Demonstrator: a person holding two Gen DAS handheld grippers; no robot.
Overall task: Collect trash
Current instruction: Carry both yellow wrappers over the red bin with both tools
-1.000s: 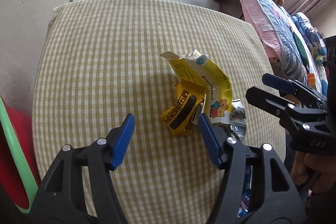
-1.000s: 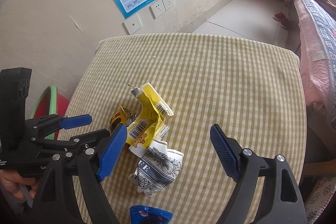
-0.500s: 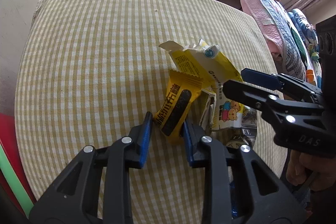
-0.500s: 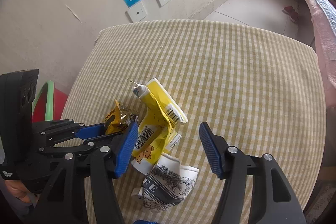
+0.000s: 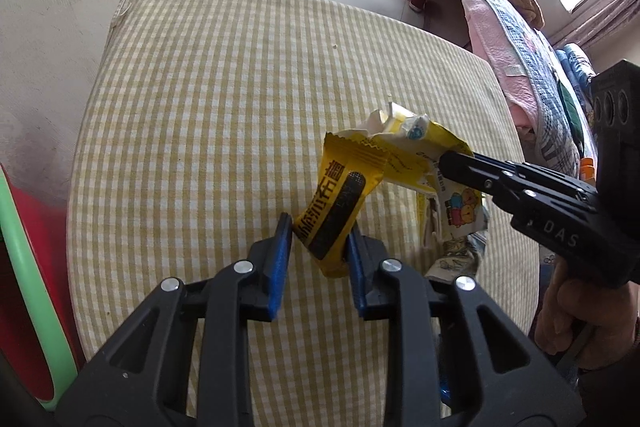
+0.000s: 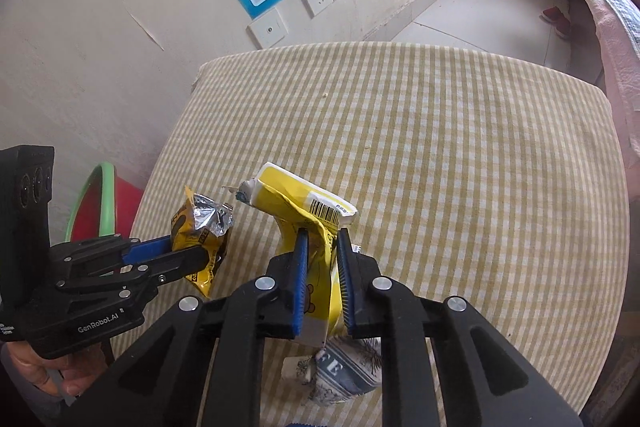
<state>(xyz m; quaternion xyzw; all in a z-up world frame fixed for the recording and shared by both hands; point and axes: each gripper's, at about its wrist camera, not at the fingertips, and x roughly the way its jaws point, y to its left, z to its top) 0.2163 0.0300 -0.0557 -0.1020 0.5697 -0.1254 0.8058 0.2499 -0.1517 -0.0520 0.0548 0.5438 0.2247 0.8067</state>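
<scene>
Both our grippers closed since earlier: left gripper pinches small yellow wrapper, right gripper pinches yellow bear packet, lifted above checked table. Grab step done; next carry to red bin, likely.

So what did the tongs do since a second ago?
Both tongs were open over the pile. The left tongs closed on the small yellow snack wrapper, which now looks raised off the cloth. The right tongs closed on the big yellow bear bag, which looks raised too. The crumpled printed paper stayed on the checked tablecloth, and the red bin did not move.
</scene>
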